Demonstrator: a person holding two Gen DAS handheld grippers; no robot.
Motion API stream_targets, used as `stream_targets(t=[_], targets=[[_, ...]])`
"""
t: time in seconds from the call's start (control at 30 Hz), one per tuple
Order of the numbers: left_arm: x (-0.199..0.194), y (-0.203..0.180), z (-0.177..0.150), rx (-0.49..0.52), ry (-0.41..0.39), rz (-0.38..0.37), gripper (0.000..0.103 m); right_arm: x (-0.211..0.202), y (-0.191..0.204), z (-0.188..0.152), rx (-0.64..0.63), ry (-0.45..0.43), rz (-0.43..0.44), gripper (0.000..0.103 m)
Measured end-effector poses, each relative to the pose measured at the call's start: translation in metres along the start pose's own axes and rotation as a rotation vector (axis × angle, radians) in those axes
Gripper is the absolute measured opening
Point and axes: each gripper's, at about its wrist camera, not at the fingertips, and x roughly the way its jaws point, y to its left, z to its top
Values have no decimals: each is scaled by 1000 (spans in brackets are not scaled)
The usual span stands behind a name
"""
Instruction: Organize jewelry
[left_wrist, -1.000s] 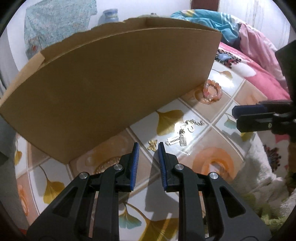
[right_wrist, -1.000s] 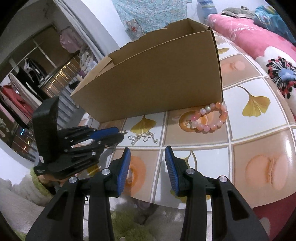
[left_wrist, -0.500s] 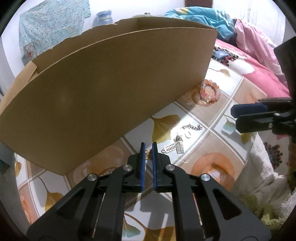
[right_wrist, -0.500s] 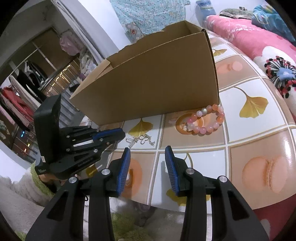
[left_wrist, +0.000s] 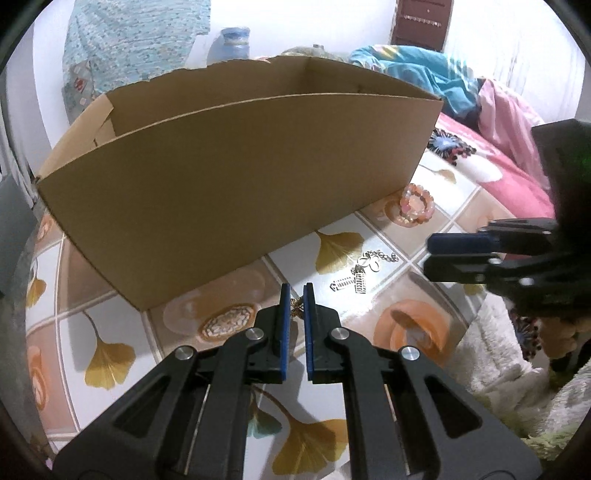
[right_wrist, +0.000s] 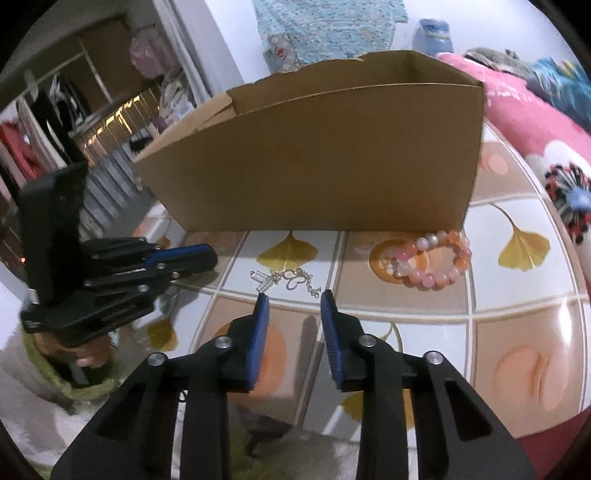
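My left gripper (left_wrist: 297, 295) is shut on a small gold charm (left_wrist: 296, 307) and holds it above the tiled tabletop, in front of an open cardboard box (left_wrist: 236, 173). A silver chain with charms (left_wrist: 360, 271) lies on the table to its right, and a pink bead bracelet (left_wrist: 417, 204) lies by the box's right corner. My right gripper (right_wrist: 291, 306) is open and empty, hovering just in front of the silver chain (right_wrist: 286, 277). The bracelet (right_wrist: 434, 260) and the box (right_wrist: 325, 158) show in that view too, and the left gripper (right_wrist: 199, 256) is at the left.
The table (left_wrist: 122, 332) has a glossy ginkgo-leaf tile pattern. A pink flowered blanket (left_wrist: 506, 173) lies at the right. A fluffy white cloth (left_wrist: 495, 354) hangs at the table's near right edge. A blue vase (left_wrist: 231, 44) stands behind the box.
My left gripper closed on the gold charm and lifted it off the table. My right gripper moved closer to the silver chain, still open.
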Motion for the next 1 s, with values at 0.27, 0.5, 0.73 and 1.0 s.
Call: stream_targets(t=[0.27,0.5,0.73,1.0], targets=[[-1,0,-8,-23,-15,-34,6,27,6,8,-123,54,-96,16],[0,1,-8,-30,-26,-50,6,27,-1,14,-134,81,-96,4],[-1,1,-7,-31,-34,-55,6,3,-14,12,-27,47,-17,3],[-2,0,-7,-30,-39,-52,6,-8,-12,19,-21,21,10,5]])
